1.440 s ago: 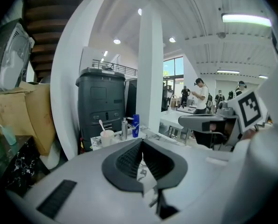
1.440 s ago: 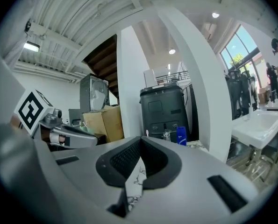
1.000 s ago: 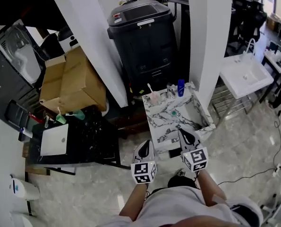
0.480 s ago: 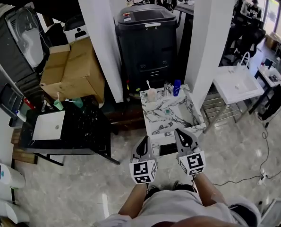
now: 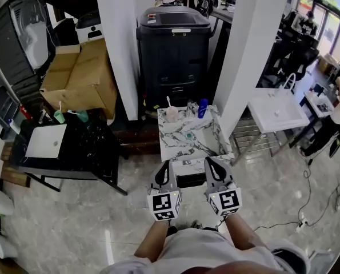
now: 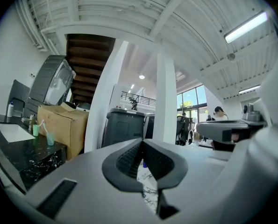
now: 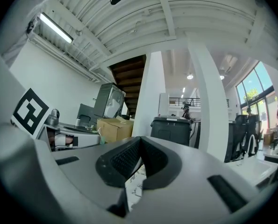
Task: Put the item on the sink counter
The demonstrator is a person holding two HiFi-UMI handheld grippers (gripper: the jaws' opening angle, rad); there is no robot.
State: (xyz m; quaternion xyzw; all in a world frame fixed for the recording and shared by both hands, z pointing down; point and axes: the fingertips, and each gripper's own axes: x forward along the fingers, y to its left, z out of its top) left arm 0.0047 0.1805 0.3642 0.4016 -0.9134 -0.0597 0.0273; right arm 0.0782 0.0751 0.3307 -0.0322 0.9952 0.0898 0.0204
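The left grey two-jaw gripper [image 5: 166,169] and right grey two-jaw gripper [image 5: 211,164] aim at the white veined marble sink counter [image 5: 178,148]; jaws together, empty, probably since no item is picked yet.

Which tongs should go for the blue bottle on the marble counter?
Probably right. The right tongs point roughly in line with the blue bottle; the left tongs line up with the pink cup. Both are shut and empty.

The sink counter [image 5: 203,147] is white with grey veins, the bin [image 5: 172,56] black.
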